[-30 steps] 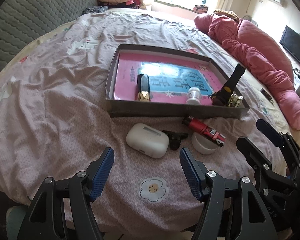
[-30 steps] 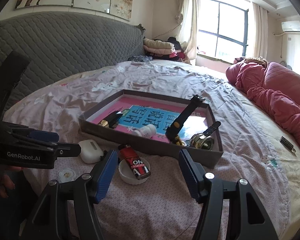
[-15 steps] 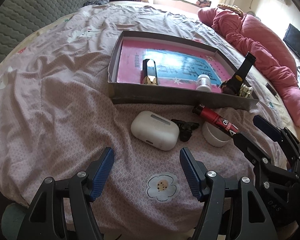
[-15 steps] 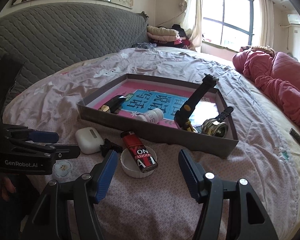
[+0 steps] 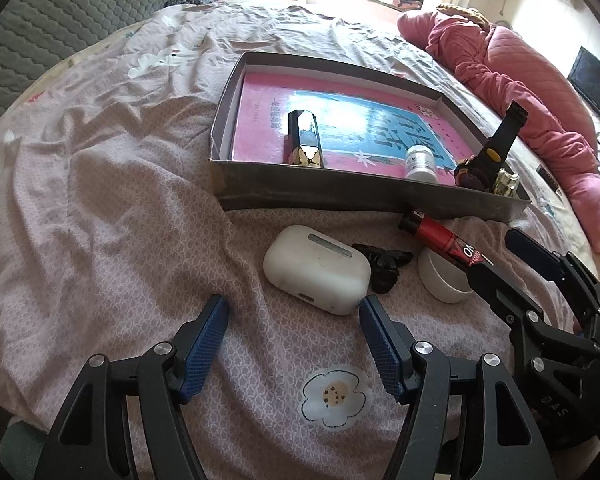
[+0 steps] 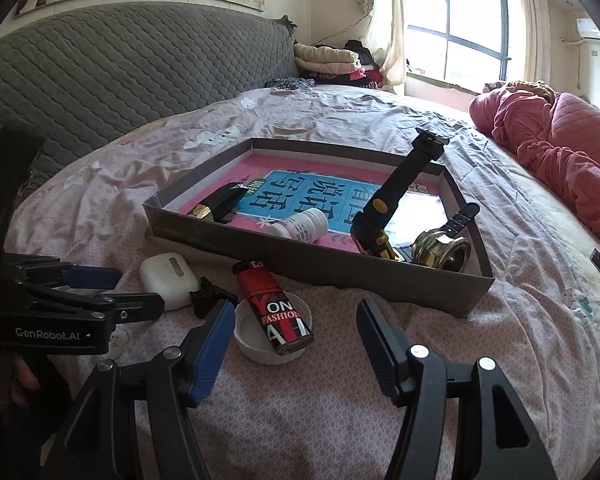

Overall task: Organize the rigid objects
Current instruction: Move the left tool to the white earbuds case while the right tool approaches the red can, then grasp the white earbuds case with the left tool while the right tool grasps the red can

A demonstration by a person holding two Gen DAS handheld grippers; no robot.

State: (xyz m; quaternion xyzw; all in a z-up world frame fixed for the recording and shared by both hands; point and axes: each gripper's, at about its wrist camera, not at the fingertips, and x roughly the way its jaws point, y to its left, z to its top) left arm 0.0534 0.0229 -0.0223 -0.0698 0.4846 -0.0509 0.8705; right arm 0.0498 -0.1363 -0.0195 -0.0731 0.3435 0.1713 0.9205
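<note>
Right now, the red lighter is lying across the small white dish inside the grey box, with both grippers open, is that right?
Not quite: the red lighter lies across the small white dish on the bedspread, outside the grey box; the right wrist view shows it. Both grippers are open.

Bare bedsheet (image 5: pixel 100 220) open left of the earbud case (image 5: pixel 316 270), black clip (image 5: pixel 384 266) wedged between case and white dish (image 5: pixel 440 280), box wall (image 5: pixel 340 196) blocking behind

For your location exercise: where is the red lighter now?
The red cylindrical lighter lies across the small white dish, outside the grey cardboard tray, right of the black clip.
</note>
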